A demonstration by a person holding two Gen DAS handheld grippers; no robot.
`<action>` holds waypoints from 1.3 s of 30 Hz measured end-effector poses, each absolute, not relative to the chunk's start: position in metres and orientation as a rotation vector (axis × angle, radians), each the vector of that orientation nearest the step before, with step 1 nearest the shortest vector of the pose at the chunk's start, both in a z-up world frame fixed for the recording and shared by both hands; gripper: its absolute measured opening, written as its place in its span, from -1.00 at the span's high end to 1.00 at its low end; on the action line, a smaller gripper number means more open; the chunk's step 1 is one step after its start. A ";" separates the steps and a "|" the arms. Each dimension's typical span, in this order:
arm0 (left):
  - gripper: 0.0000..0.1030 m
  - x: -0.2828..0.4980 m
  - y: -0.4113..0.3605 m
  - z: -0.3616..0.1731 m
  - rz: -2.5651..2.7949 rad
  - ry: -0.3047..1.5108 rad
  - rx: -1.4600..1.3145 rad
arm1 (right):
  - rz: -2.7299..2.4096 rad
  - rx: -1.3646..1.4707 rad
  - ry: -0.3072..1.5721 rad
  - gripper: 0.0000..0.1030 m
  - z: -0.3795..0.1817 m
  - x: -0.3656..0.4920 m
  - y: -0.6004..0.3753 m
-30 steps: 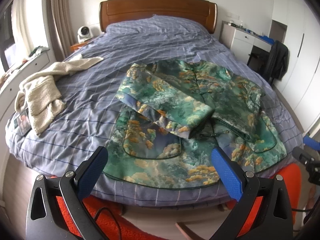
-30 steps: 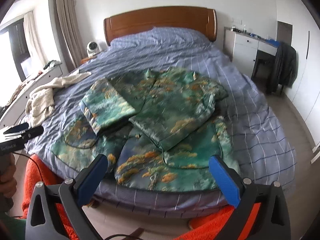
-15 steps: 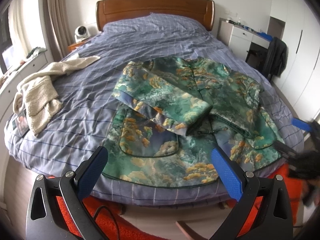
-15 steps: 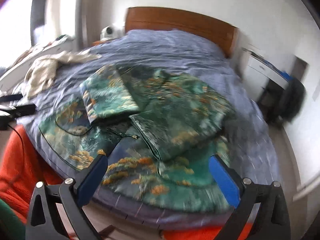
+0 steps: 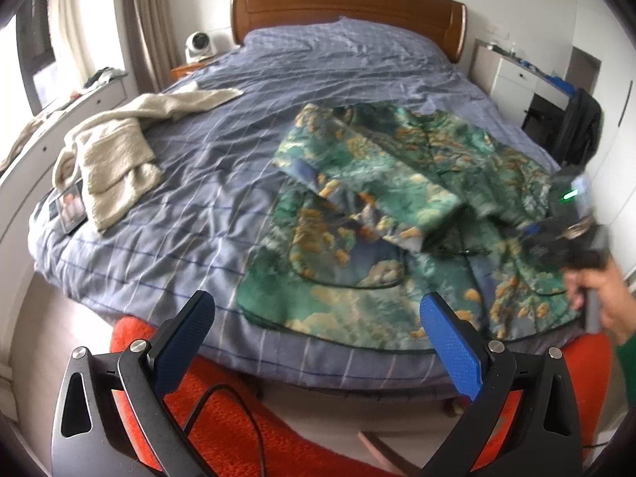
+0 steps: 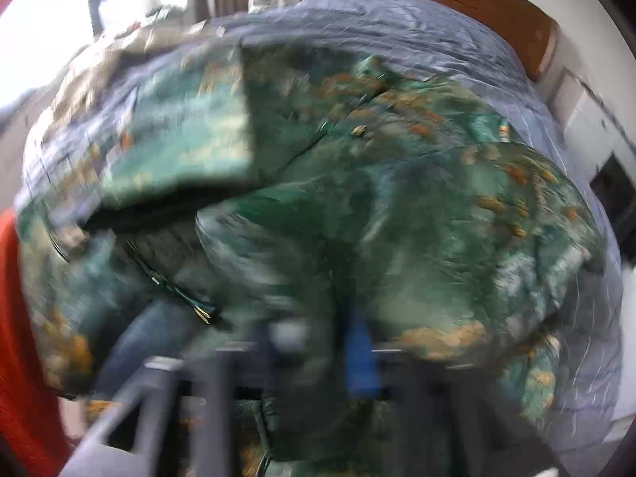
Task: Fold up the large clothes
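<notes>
A green jacket with orange and blue print (image 5: 357, 183) lies on the blue checked bed (image 5: 198, 238), both sleeves folded across its front. My left gripper (image 5: 318, 338) hangs open over the foot edge of the bed, short of the jacket's hem, nothing between its blue pads. A hand (image 5: 608, 302) holds my right gripper (image 5: 556, 234) down on the jacket's right side. The right wrist view is blurred: the jacket (image 6: 397, 218) fills it and the right gripper (image 6: 334, 338) has its jaws together in the bunched fabric.
A cream knitted garment (image 5: 115, 159) and a photo card (image 5: 71, 206) lie on the bed's left side. An orange rug (image 5: 222, 417) with a cable covers the floor below. A white cabinet (image 5: 512, 79) and a chair with dark clothing (image 5: 580, 127) stand at the right.
The right gripper dropped fast onto the jacket's right side and its jaws went from wide open to shut. The left gripper drifted slightly left, still open.
</notes>
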State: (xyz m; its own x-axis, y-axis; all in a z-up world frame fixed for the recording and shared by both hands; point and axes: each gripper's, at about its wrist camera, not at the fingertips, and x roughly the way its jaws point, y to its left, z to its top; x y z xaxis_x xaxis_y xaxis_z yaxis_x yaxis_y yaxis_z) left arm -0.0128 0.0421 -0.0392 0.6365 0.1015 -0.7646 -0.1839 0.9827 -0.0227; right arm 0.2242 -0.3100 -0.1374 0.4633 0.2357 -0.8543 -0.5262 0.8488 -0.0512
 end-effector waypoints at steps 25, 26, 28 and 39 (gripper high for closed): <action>-0.99 0.012 0.020 -0.045 0.140 0.871 0.045 | -0.544 0.051 0.903 0.44 -0.069 0.229 -0.729; -0.99 0.014 0.020 -0.046 0.137 0.872 0.056 | -0.551 0.069 0.914 0.44 -0.078 0.223 -0.730; -0.99 0.023 0.017 -0.049 0.113 0.861 0.108 | -0.543 0.073 0.915 0.44 -0.091 0.209 -0.720; -0.99 0.130 -0.054 -0.099 -0.295 0.910 0.468 | -0.205 0.099 0.785 0.19 -0.080 0.135 -0.566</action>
State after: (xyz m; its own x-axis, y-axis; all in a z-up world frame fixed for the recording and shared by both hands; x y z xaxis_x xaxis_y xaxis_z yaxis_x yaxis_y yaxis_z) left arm 0.1299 -0.0544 -0.0993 0.5844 -0.0492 -0.8100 0.4358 0.8610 0.2621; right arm 0.1352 -0.5664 -0.0799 0.6886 -0.1462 -0.7102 0.2198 0.9755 0.0123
